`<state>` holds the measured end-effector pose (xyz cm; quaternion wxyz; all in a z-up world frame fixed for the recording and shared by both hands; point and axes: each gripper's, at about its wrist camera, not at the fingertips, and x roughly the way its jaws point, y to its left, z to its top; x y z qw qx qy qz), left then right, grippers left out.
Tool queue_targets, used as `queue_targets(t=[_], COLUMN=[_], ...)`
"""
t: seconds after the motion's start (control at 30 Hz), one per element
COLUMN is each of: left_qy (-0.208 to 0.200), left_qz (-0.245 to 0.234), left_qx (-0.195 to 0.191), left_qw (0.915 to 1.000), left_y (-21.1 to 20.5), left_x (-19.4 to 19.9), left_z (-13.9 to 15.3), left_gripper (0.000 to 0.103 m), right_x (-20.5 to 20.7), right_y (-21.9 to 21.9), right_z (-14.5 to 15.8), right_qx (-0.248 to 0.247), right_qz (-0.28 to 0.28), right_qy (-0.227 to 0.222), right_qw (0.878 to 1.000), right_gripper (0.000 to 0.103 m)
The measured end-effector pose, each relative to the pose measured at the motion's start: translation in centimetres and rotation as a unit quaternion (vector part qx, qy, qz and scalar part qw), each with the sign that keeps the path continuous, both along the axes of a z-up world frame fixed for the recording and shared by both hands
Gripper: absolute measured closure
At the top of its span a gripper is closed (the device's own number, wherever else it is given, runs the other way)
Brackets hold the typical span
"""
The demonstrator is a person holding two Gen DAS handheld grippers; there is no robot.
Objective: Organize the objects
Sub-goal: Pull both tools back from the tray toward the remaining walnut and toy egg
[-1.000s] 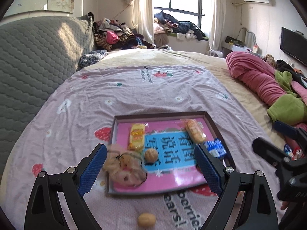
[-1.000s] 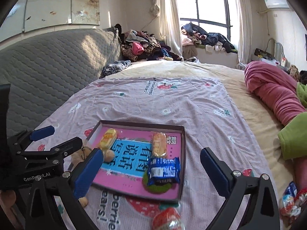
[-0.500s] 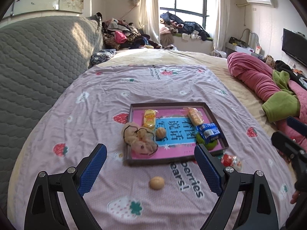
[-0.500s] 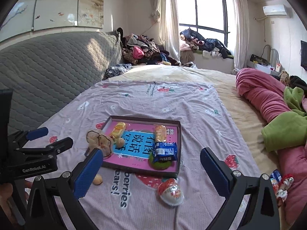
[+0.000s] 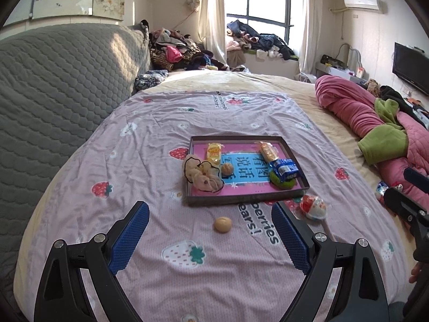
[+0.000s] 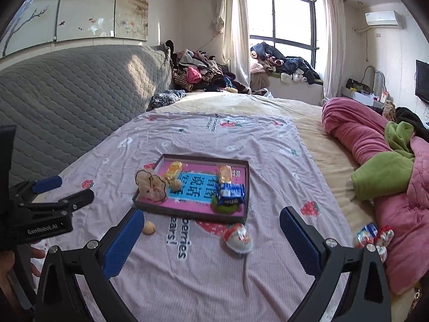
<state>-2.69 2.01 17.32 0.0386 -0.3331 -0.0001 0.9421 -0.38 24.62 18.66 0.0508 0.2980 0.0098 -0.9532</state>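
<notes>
Pink-lined tray (image 5: 248,198) holds several snacks; both the left gripper (image 5: 210,238) and the right gripper (image 6: 211,244) hang spread and empty. Judging by the walnut (image 5: 222,224) and foil egg (image 6: 238,237) loose on the bedsheet (image 5: 150,145), gathering is unfinished, and the next move calls for closing on one of them.

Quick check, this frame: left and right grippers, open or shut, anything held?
Left gripper: open, holding nothing; only the bedsheet shows between its fingers.
Right gripper: open, holding nothing.
</notes>
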Motion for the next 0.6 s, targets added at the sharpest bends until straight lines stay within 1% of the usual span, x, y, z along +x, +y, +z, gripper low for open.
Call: queue_targets(t=[0.1,0.3,0.47,0.6], left_qy=[0.002,-0.007,-0.009,-0.017], left_qz=[0.0,-0.008,-0.013,-0.015], left_qx=[0.0,0.001,-0.001,-0.002], left_qw=[1.0,0.9999,0.9999,0.9997], left_y=[0.0,0.2,0.8,1.1], left_x=[1.3,3.1,3.3,2.9], left_z=[-0.2,-1.7,-3.0,-4.7], left_gripper=[0.01,0.01,0.01,0.01], right_x=[1.1,2.4,2.7,2.3], right_y=[0.3,0.4,0.2,0.3], right_z=[-0.4,-1.4,-2.6,-4.0], right_qx=[0.001,0.011,0.021,0.029], right_qz=[-0.004,-0.007,-0.002,0.0], right_qy=[-0.005,-0.018,-0.024,-0.031], right_qw=[1.0,1.0,0.999,0.999], right_gripper=[0.001,0.001,0.001,0.001])
